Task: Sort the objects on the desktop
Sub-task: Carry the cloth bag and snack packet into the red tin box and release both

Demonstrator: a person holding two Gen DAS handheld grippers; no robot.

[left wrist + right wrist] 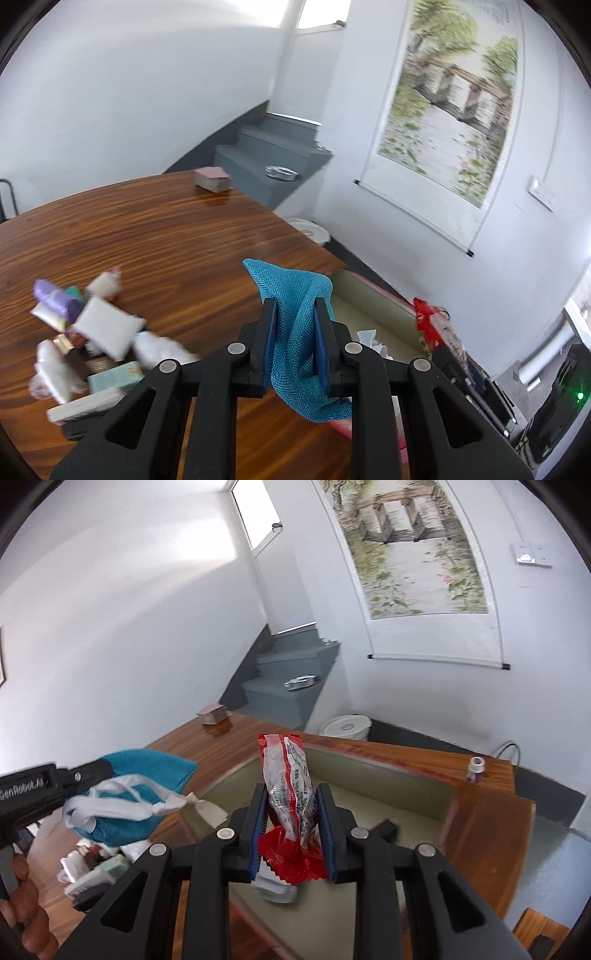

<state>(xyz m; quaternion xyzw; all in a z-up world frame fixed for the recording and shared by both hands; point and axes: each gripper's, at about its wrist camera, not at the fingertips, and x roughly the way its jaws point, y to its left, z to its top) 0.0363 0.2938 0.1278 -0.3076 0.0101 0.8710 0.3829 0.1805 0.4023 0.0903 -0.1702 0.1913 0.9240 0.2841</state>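
The left claw (295,306) pinches a blue cloth (295,332); the right claw (291,794) grips a red snack packet (291,786) above the table (166,229).

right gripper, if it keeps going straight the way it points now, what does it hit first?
Probably the far inner wall of the olive-lined open box. The right gripper, shut on a red and clear plastic snack packet, points slightly downward over the box interior. Depth is unclear; it might clear the rim and reach the wooden table.
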